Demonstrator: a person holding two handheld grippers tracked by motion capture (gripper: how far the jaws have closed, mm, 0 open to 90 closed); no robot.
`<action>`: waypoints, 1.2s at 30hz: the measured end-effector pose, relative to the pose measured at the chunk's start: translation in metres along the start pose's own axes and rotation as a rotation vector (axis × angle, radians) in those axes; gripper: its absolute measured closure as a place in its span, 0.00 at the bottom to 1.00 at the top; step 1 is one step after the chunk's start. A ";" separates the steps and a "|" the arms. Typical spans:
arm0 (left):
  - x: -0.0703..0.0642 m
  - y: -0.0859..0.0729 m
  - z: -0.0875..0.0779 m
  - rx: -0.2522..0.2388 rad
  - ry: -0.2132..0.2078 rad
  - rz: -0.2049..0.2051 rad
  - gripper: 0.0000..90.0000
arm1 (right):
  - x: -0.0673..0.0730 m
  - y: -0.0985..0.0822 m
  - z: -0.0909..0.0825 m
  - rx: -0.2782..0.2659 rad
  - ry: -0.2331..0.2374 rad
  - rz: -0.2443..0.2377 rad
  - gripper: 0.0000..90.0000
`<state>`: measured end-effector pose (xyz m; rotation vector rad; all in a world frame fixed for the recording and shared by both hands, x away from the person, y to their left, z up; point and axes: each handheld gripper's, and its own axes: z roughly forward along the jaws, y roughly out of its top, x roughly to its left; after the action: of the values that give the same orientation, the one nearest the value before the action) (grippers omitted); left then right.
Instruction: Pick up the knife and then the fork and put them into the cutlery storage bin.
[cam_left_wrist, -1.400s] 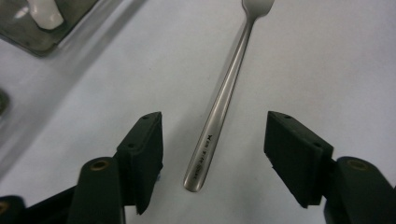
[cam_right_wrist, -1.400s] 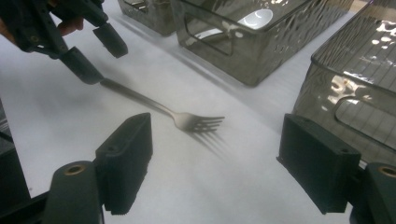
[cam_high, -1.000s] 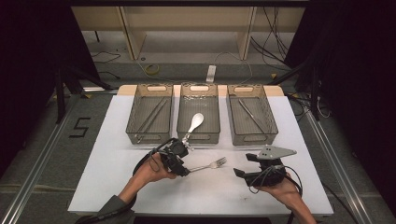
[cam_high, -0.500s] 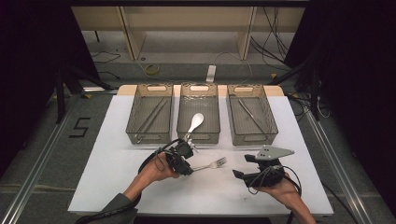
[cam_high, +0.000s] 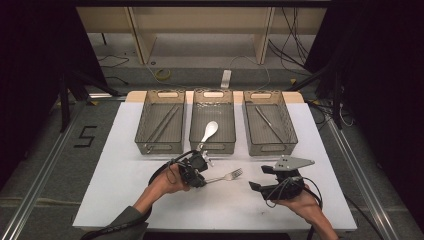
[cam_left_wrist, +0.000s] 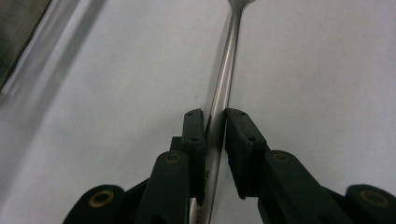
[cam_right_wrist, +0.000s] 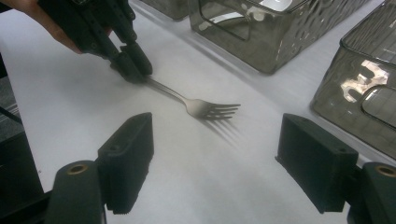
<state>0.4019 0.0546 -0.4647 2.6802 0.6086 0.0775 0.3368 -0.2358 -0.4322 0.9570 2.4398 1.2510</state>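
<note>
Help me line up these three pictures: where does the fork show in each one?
High view: the fork lies on the white table, lower centre, handle in the left gripper.
Left gripper view: its handle runs up the middle between the jaws, which have just been closing.
Right gripper view: it lies at centre, tines pointing right.
Shared landmark: the left gripper on the handle.

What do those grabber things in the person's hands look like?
Each hand-held gripper is black, with two blocky jaws and brass-coloured rivets. The left hand-held gripper trails a black cable. The right hand-held gripper carries a grey three-cornered plate. A dark sleeve covers the left forearm.
</note>
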 end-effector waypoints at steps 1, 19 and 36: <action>-0.001 0.000 0.000 -0.001 0.002 0.011 0.86 | 0.000 0.000 0.000 0.001 -0.001 -0.002 0.31; 0.006 -0.004 -0.016 -0.068 -0.001 -0.038 0.90 | -0.001 0.000 0.000 -0.005 0.001 -0.001 0.32; -0.006 0.001 -0.032 -0.068 -0.088 -0.043 0.90 | 0.028 0.021 0.021 -0.018 0.057 -0.153 0.32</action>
<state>0.3923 0.0629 -0.4343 2.5884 0.6247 -0.0311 0.3355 -0.1956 -0.4260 0.7235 2.4870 1.2612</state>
